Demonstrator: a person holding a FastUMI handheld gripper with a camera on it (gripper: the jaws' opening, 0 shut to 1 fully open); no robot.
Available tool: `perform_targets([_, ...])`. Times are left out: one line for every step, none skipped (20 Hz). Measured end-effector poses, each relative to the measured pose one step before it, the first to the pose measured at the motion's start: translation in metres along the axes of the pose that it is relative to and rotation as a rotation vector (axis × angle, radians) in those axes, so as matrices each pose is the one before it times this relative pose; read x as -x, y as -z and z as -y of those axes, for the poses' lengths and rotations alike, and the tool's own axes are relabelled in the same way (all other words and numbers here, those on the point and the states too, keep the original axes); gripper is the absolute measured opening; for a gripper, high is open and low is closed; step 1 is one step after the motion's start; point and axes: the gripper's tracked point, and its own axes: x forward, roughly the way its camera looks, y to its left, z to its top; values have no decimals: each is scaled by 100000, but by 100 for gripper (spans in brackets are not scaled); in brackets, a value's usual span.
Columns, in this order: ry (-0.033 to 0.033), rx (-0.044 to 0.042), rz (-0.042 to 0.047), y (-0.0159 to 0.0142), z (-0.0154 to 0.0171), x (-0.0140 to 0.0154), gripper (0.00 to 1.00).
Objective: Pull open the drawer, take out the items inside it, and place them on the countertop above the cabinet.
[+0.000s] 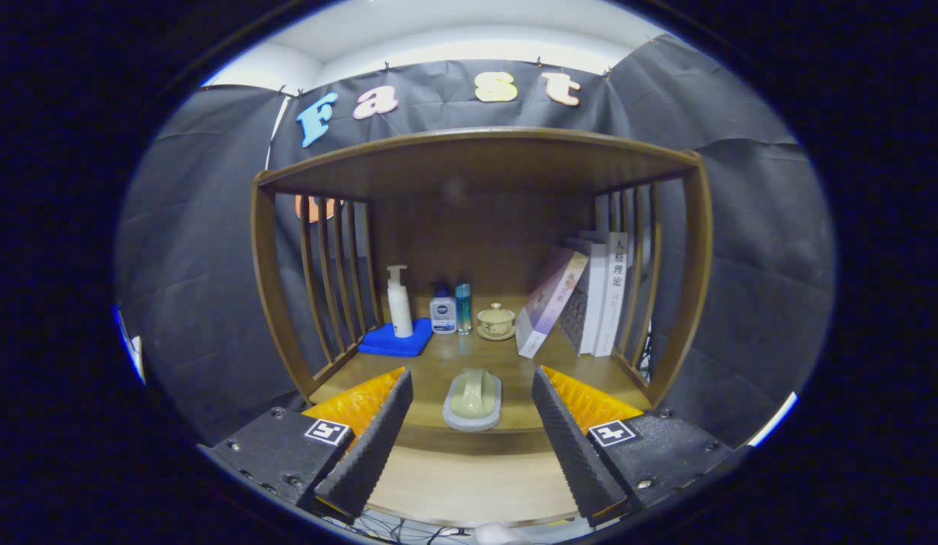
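Wooden countertop (438,363) under the slatted shelf frame fills my view, and I've got the gripper (472,424) spread wide, holding nothing. Pale green soap in its grey dish (472,400) sits at the front edge, between my fingers. Looks already delivered; I can't see the drawer or what remains inside.

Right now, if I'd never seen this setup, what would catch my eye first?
Probably the gripper, its two fingers spread wide open, and the pale green soap in its grey dish sitting between them on the wooden countertop. Beyond that, a white pump bottle stands on a blue pad beside the slatted side, and books lean at the opposite side.
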Motion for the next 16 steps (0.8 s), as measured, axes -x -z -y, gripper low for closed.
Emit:
perform_targets([793, -1029, 1633, 606, 199, 1048, 100])
perform_targets([81, -1173, 1565, 1398, -288, -20, 100])
perform_targets([-99, -817, 1144, 1071, 101, 895, 100])
perform_targets([-106, -460, 432, 1202, -8, 739, 100])
perform_targets([396, 31, 668, 1310, 121, 529, 100])
perform_targets([278, 440, -12, 1431, 102, 507, 100])
perform_targets([217, 310, -504, 1638, 22, 403, 100])
perform_targets([208, -24, -870, 1684, 49, 378, 100])
perform_targets([-352, -307, -860, 1600, -110, 347, 100])
perform_targets([-139, 467, -208, 1179, -6, 334, 100])
perform_targets([598, 1103, 105, 1010, 71, 338, 100])
perform_targets([1037, 1484, 447, 811, 218, 289, 100])
perform_targets([951, 1202, 317, 874, 143, 252, 100])
perform_targets([489, 824, 150, 929, -116, 270, 100])
perform_targets([192, 773, 157, 861, -122, 283, 100])
perform_targets([582, 617, 157, 738, 56, 244, 100])
